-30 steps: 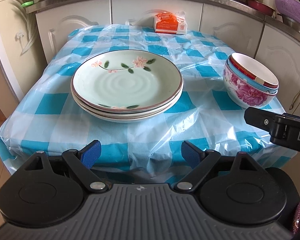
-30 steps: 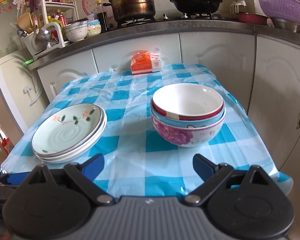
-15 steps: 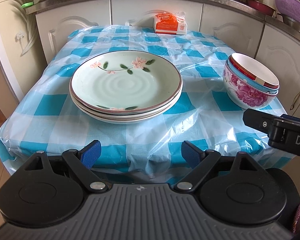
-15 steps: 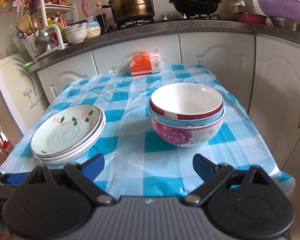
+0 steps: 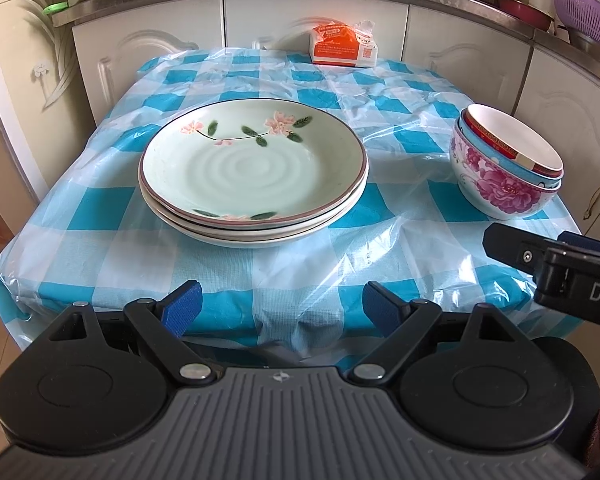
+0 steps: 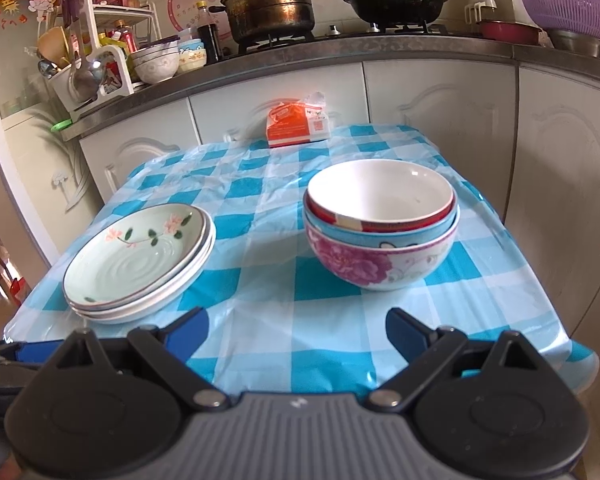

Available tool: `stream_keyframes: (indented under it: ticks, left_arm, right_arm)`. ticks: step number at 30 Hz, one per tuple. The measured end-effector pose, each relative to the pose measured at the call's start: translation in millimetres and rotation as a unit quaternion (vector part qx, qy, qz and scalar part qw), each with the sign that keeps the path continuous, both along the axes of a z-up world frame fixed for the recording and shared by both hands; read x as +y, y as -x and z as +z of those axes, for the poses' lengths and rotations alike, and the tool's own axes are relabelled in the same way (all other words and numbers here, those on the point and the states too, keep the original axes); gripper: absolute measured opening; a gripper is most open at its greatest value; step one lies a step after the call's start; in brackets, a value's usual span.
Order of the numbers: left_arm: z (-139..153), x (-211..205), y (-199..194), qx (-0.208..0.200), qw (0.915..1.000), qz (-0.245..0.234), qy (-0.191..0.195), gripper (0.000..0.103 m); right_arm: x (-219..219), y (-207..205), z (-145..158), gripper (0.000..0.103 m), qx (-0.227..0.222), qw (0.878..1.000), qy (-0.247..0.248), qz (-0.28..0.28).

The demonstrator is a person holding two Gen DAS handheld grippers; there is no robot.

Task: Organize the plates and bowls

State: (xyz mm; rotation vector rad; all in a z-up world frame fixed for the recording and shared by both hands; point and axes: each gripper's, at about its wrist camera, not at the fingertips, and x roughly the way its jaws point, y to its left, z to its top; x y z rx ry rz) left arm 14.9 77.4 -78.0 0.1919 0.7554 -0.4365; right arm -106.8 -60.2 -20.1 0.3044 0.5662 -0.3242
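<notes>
A stack of three plates (image 5: 252, 172), the top one pale green with pink flowers, sits on the left half of the blue-checked table (image 5: 340, 248); it also shows in the right wrist view (image 6: 140, 256). Three nested bowls (image 6: 380, 228), the outer one with pink flowers, stand on the right half and also show in the left wrist view (image 5: 508, 168). My left gripper (image 5: 278, 306) is open and empty at the table's near edge, in front of the plates. My right gripper (image 6: 296, 330) is open and empty, short of the bowls.
An orange tissue pack (image 5: 344, 46) lies at the table's far edge. White cabinets (image 6: 440, 96) with a counter wrap behind and to the right. A pot (image 6: 270, 4), a wok (image 6: 396, 0) and a purple colander (image 6: 568, 4) sit on the counter.
Both grippers have drawn slightly back and shifted; the plates and bowls have not moved. Both grippers stay open.
</notes>
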Motion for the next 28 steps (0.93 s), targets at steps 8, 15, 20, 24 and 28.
stream_keyframes:
  ticks: [8, 15, 20, 24, 28]
  left_arm:
    - [0.4, -1.9, 0.9, -0.010, 0.9999, 0.002, -0.007, 0.103]
    - [-0.9, -2.9, 0.7, -0.010, 0.9999, -0.002, -0.008, 0.103]
    - [-0.9, -2.9, -0.2, -0.010, 0.9999, -0.009, -0.002, 0.103]
    - [-0.9, -3.2, -0.3, -0.014, 0.9998, -0.015, 0.004, 0.103]
    - [2.8, 0.7, -3.3, -0.012, 0.9998, -0.009, 0.014, 0.103]
  right_arm:
    - [0.7, -0.6, -1.2, 0.095, -0.001, 1.000, 0.005, 0.006]
    - [-2.2, -1.1, -2.8, 0.095, 0.001, 1.000, -0.003, 0.007]
    - [-3.4, -1.8, -4.3, 0.095, 0.003, 1.000, -0.007, 0.008]
    - [-4.8, -3.2, -7.0, 0.095, 0.007, 1.000, -0.010, 0.009]
    - [-5.0, -4.7, -8.8, 0.095, 0.010, 1.000, -0.013, 0.010]
